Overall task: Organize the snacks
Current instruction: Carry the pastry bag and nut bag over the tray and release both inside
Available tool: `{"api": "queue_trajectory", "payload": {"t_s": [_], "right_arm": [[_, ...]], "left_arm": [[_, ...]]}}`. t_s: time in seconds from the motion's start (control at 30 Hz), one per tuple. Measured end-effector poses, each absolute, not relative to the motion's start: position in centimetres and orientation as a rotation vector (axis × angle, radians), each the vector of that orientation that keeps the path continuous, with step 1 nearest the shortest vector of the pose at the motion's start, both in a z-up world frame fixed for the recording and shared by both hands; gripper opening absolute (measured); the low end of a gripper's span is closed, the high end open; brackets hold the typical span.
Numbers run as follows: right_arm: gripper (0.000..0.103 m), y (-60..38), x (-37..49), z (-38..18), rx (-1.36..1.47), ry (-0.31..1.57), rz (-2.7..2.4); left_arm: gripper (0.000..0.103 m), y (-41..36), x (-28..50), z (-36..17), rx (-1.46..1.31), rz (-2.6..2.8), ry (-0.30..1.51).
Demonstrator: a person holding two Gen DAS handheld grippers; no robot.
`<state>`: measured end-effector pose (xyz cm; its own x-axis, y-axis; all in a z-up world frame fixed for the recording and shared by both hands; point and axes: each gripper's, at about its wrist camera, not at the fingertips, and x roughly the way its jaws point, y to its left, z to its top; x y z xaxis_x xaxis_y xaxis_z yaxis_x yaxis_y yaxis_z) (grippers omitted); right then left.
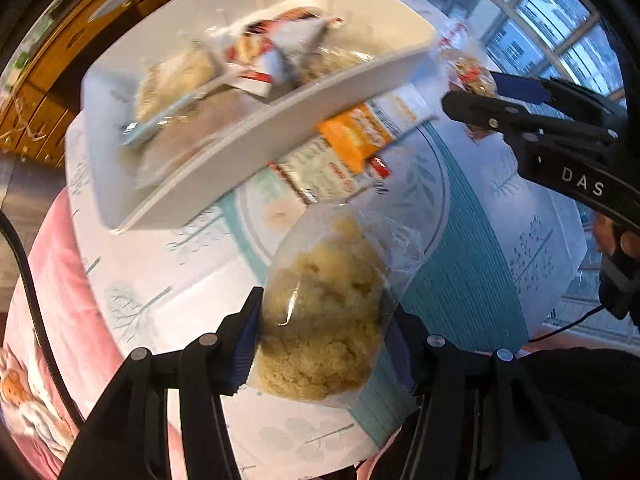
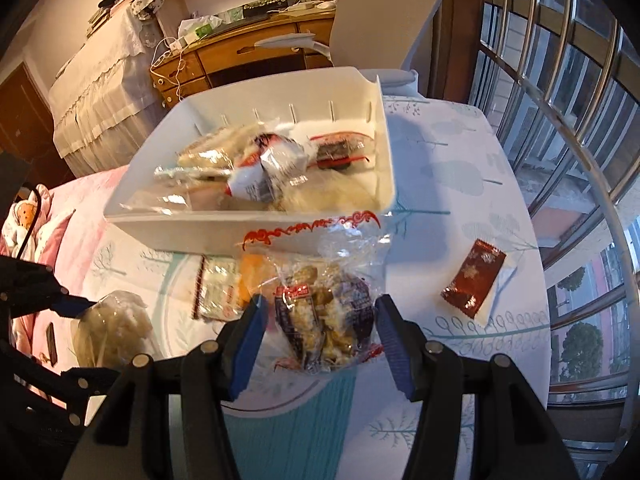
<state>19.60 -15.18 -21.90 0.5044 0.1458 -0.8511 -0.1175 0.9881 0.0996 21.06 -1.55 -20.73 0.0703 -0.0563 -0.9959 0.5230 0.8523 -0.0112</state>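
The left gripper is closed on a clear bag of crumbly yellow cake, both blue pads pressed into the bag's lower half, its long axis running up and away toward 12 o'clock. The right gripper has a clear bag of mixed wrapped sweets between its fingers; the left pad touches the bag, but the right pad seems to stand just off it, so I cannot tell whether the grip is firm. Both bags hang above the table, and the white bin, already holding several packets, lies ahead: at 12 o'clock from the right gripper, at 11 o'clock from the left. The right gripper looks nearer, its bag almost at the bin's near wall, which each load must clear. Loose packets lie below that wall, and a red packet sits at 2 o'clock, well apart, toward the table's right edge.
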Motion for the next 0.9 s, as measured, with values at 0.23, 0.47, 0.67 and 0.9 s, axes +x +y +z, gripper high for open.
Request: {"api": "queue_trajectory", "payload": {"t_s": [0.23, 0.47, 0.67, 0.9], "right_arm": [[0.056, -13.5, 21.3, -20.1, 0.047, 1.047, 0.148], [0.056, -12.3, 23.7, -18.9, 0.123, 1.039, 0.142], [0.056, -11.3, 25.5, -18.6, 0.179, 1.038, 0.134], [0.057, -9.9, 27.4, -18.7, 0.240, 1.029, 0.105]], "left_arm": [[0.055, 1.4, 22.5, -16.9, 0.364, -0.431, 1.403], [0.055, 4.0, 26.0, -15.1, 0.287, -0.376, 1.394], [0.055, 6.1, 30.0, -14.6, 0.202, -0.320, 1.356], [0.055, 7.5, 33.1, -14.6, 0.102, -0.302, 1.316]]}}
